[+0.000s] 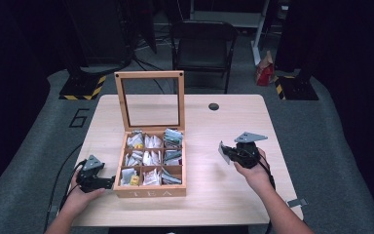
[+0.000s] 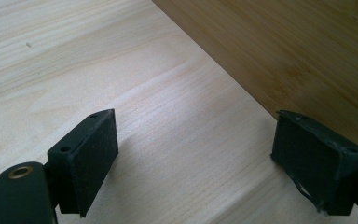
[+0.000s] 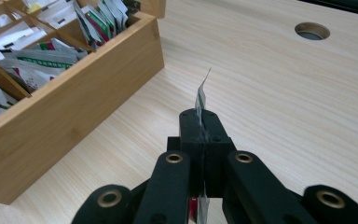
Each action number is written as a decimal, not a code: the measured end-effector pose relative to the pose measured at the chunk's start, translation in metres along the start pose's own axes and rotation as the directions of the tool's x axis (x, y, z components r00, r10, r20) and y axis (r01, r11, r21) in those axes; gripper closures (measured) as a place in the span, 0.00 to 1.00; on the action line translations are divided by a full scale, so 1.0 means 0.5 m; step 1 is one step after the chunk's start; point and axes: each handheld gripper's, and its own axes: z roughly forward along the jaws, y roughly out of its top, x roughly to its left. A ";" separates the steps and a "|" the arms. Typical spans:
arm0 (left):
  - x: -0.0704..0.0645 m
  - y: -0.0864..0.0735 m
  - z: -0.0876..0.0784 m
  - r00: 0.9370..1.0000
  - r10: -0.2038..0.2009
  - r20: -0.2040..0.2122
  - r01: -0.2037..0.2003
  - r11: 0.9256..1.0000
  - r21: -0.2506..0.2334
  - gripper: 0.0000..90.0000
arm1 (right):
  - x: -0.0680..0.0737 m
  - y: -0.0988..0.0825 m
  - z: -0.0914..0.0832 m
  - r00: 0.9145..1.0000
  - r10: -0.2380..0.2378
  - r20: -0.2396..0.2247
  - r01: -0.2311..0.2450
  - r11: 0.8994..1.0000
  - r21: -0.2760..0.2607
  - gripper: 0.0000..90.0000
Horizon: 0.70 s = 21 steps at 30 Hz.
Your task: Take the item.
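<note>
The tea bag [image 3: 201, 100] is a thin, flat packet, pinched tight between the two jaws of the right gripper [image 1: 230, 152], and its top edge sticks up above the jaw tips. In the right gripper view it is seen edge-on, so what is printed on it cannot be read. In the high view it looks like a small pale slip held up above the bare table [image 1: 214, 141], to the right of the tea box [image 1: 149, 191] and well apart from it. The box is made of wood, with the word TEA on its front wall, and it has nine small squares inside — each one stuffed with more packets [image 1: 149, 157]. Its lid [image 1: 150, 100] stands open and upright at the back, a wood frame with a clear window. The left gripper [image 1: 108, 182] lies low on the table at the box's front left corner, just beside the wood. In the left gripper view its jaws stand wide apart with nothing between them — only light table wood, with the darker side of the box close by. A round hole [image 1: 214, 106] sits in the table near the far edge.
</note>
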 end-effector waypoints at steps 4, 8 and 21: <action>0.000 0.000 0.000 1.000 0.000 0.001 0.000 1.000 -0.002 0.15 | -0.005 -0.011 0.003 1.000 0.005 0.011 -0.005 1.000 0.004 1.00; 0.000 0.000 0.000 1.000 0.000 0.000 0.000 1.000 0.000 0.15 | -0.009 -0.020 0.006 1.000 0.018 0.024 -0.018 1.000 0.009 1.00; 0.000 0.000 0.000 1.000 0.002 0.000 -0.002 1.000 0.001 0.15 | -0.012 -0.045 0.018 0.999 0.026 0.036 -0.027 0.999 0.026 1.00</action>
